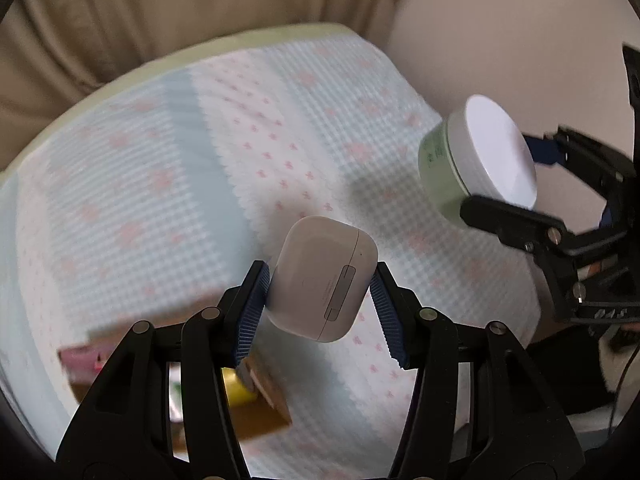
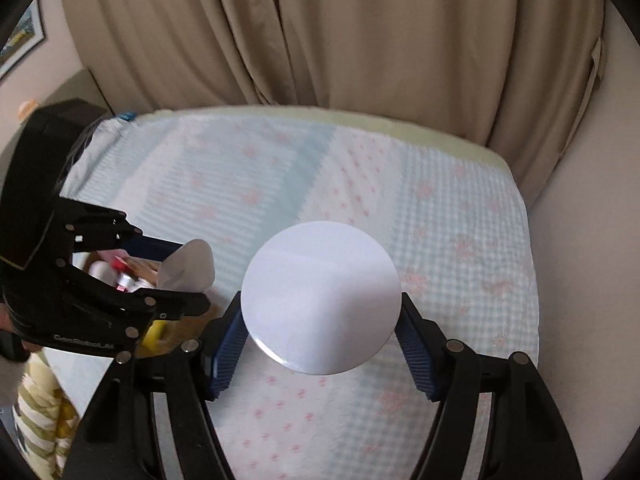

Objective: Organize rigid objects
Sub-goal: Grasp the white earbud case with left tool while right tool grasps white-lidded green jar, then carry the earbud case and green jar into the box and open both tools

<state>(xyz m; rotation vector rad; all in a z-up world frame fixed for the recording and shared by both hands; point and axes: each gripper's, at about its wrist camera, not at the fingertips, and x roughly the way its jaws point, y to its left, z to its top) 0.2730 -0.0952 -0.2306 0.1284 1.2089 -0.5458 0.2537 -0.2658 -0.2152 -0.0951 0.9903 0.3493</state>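
The left tongs (image 1: 320, 300) grasp a white earbud case (image 1: 325, 278), held in the air over the bed (image 1: 168, 184) near its front edge. Further right, the right tongs (image 2: 320, 344) clamp a white-lidded jar (image 2: 321, 297) above the bed's right side, near the curtain (image 2: 360, 32)

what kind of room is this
Most likely a bedroom: a mattress under a checked, flower-print sheet, beige curtains close behind it, and a framed picture on the wall.
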